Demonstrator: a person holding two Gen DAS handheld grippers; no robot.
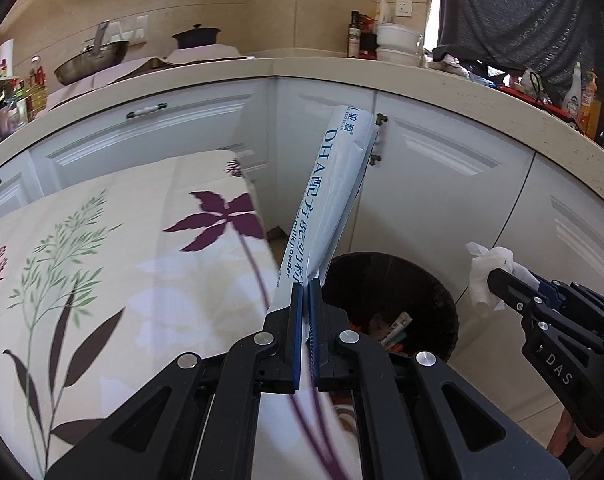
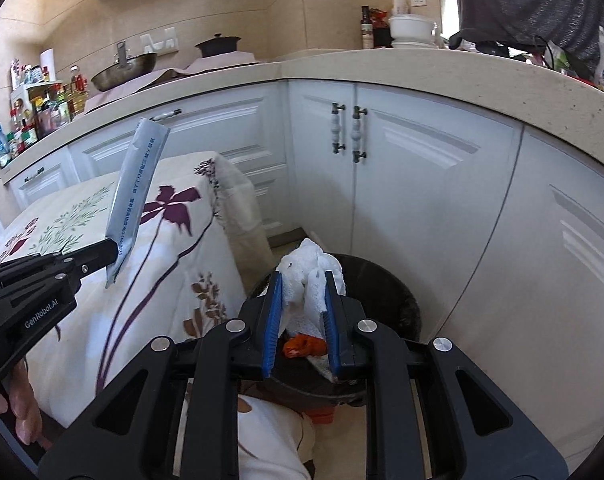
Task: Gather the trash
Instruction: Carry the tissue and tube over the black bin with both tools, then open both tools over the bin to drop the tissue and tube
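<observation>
My left gripper (image 1: pixel 306 286) is shut on a long white and silver milk powder sachet (image 1: pixel 334 192) that sticks upward. It is held over the table edge, next to the dark round trash bin (image 1: pixel 434 280) on the floor. The sachet (image 2: pixel 135 192) and left gripper (image 2: pixel 115 254) also show in the right wrist view. My right gripper (image 2: pixel 302 280) is shut on a crumpled white tissue (image 2: pixel 312 272) above the bin (image 2: pixel 398 292). The tissue (image 1: pixel 484 272) and right gripper (image 1: pixel 496 278) show at the right of the left wrist view. The bin holds wrappers and orange scraps (image 2: pixel 304 346).
A table with a floral cloth (image 1: pixel 101 260) stands left of the bin. White cabinets (image 2: pixel 422 184) and a beige L-shaped counter (image 1: pixel 342 70) surround the corner. A wok (image 1: pixel 91 60), pot, bottles and bowls sit on the counter.
</observation>
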